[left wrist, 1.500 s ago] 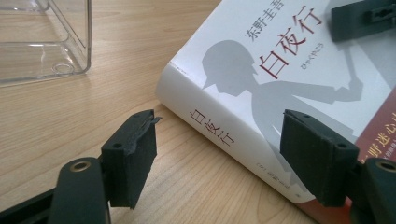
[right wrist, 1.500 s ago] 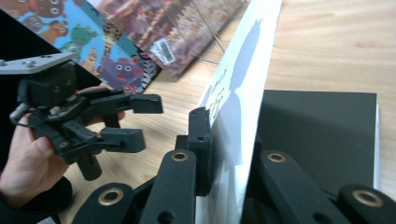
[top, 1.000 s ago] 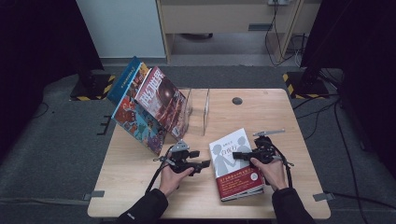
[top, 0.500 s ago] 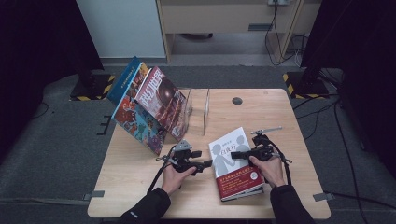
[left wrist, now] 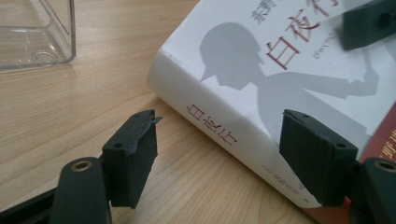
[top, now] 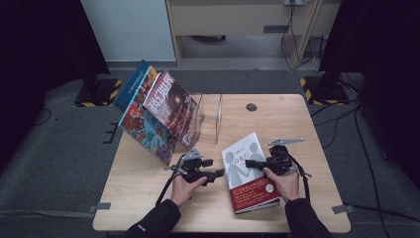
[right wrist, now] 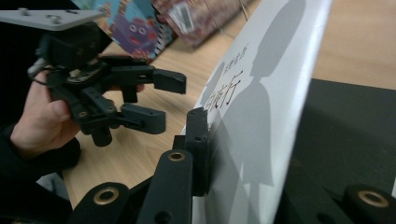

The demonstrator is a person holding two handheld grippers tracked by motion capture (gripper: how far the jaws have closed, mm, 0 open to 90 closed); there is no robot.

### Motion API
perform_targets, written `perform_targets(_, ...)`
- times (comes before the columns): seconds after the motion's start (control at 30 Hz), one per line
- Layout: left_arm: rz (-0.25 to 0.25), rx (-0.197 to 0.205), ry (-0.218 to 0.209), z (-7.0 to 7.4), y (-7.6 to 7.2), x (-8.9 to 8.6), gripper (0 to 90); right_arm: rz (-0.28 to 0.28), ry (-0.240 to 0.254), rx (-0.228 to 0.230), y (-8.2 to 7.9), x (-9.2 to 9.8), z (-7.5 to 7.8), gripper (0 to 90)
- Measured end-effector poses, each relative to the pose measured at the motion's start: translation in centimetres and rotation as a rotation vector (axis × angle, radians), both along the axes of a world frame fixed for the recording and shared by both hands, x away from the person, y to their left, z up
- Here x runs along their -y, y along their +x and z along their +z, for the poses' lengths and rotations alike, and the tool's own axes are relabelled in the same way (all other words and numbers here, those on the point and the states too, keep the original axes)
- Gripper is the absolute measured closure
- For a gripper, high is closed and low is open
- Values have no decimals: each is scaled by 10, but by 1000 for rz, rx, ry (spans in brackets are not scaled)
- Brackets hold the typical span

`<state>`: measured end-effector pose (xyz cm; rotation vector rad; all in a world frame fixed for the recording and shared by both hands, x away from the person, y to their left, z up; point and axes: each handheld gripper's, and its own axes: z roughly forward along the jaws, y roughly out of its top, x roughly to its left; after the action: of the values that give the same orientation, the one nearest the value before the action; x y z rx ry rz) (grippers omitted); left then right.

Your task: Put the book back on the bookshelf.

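A: In the high view, what does the right gripper (top: 253, 163) grasp?

B: Its jaws have just been closing, and they clamp the right edge of the thick white-covered book with grey silhouettes and a dark red band (top: 246, 171). The book lies on the pale wooden table (top: 277, 114), near the front edge, right of centre. The right hand (top: 283, 181) sits behind the gripper, forearm coming up from the bottom.

A: And the left gripper (top: 219, 173)?

B: It points rightward toward the book's spine, just beside it, with the left hand (top: 187, 184) wrapped around its body. Behind stands a clear acrylic stand (top: 210, 116) with colourful picture books (top: 158, 116) leaning in it.

A: What does the left gripper view add?

B: The jaws stand wide apart, released, grasping nothing. The book's spine (left wrist: 224, 135) lies between them; whether the right-hand pad touches the cover, he cannot tell.

A: And the right gripper view?

B: One pad (right wrist: 198, 149) presses flat against the white cover (right wrist: 261, 116), the book tilted up on edge in the grip. Farther off, the left gripper (right wrist: 161, 100) hovers level over the table, jaws parted.
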<state>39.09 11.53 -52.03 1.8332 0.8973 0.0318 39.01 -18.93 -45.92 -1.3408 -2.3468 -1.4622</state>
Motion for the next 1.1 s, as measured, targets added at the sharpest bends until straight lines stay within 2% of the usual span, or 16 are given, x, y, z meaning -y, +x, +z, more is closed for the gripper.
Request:
perform_targets(0.07, 10, 8, -15, 2, 0, -2, 270, 3, 11, 71, -7, -1, 6, 799)
perform_targets(0.1, 12, 11, -21, 3, 0, -3, 270, 2, 24, 125, -12, -2, 10, 805)
perform_targets(0.2, 26, 28, -47, 8, 1, -8, 270, -15, 49, 242, -21, -6, 18, 820)
perform_targets(0.3, 37, 44, -66, 12, 2, -12, 270, -31, 65, 326, -26, -11, 21, 824)
perform_targets(0.47, 47, 48, -83, 15, 2, -15, 270, -19, 75, 348, -28, -10, 20, 825)
perform_targets(0.53, 36, 45, -97, 16, 2, -13, 268, -14, 71, 356, -30, -10, 21, 825)
perform_targets(0.73, 5, 51, -103, 19, 3, -6, 268, 10, 59, 367, -32, -11, 22, 824)
perform_targets(0.87, -17, 56, -131, 21, 5, -2, 259, 28, 52, 378, -34, -11, 24, 824)
perform_targets(0.97, -34, 43, -158, 20, 8, 2, 255, 29, 52, 383, -36, -11, 24, 824)
perform_targets(1.1, -59, 30, -171, 19, 14, 5, 222, 31, 54, 386, -36, -11, 24, 824)
